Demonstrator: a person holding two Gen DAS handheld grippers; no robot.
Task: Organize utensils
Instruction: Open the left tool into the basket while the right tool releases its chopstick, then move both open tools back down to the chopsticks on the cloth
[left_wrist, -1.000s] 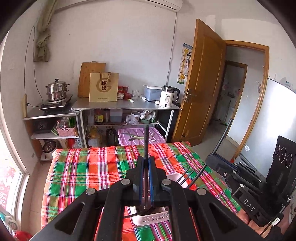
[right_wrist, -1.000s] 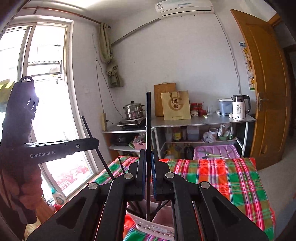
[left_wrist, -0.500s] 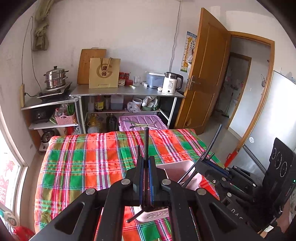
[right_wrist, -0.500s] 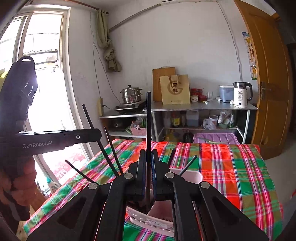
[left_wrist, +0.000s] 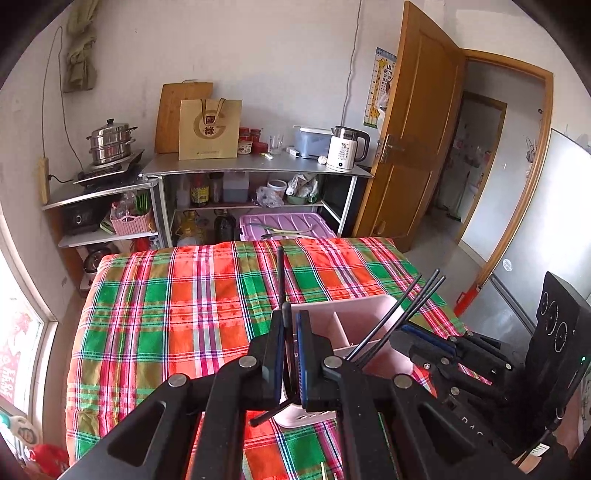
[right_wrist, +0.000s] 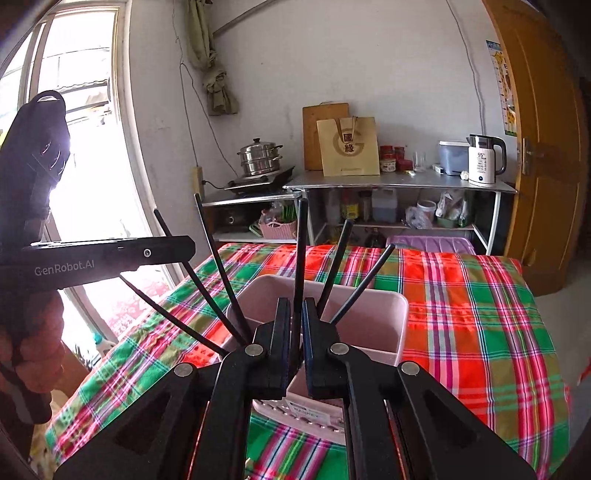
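Left wrist view, left gripper (left_wrist: 290, 332): matte black jaws pinched nearly together on one thin black chopstick (left_wrist: 280, 275), which stands upright between the blue ribbed pads.
Left wrist view, holder (left_wrist: 360, 334): a smooth pale pink plastic box with rounded corners and an inner divider, standing on the table just beyond the jaws; several slim black chopsticks (left_wrist: 402, 314) lean out of it to the right.
Left wrist view, tablecloth (left_wrist: 184, 314): woven plaid in red, green and white, lightly rumpled.
Left wrist view, right gripper (left_wrist: 436, 338): angular black body low at the right, reaching to the holder's far side; its tips are hard to make out here.
Right wrist view, right gripper (right_wrist: 294, 332): jaws are opening, a narrow gap showing, with a straight black chopstick (right_wrist: 300, 258) upright between them over the holder (right_wrist: 369, 314).
Right wrist view, holder contents: more black chopsticks (right_wrist: 218, 269) fan outward to both sides.
Right wrist view, holder base: a perforated white tray, probably a drainer.
Right wrist view, left gripper (right_wrist: 110, 253): flat black bar at the left edge, lettered "GenRobot.AI".
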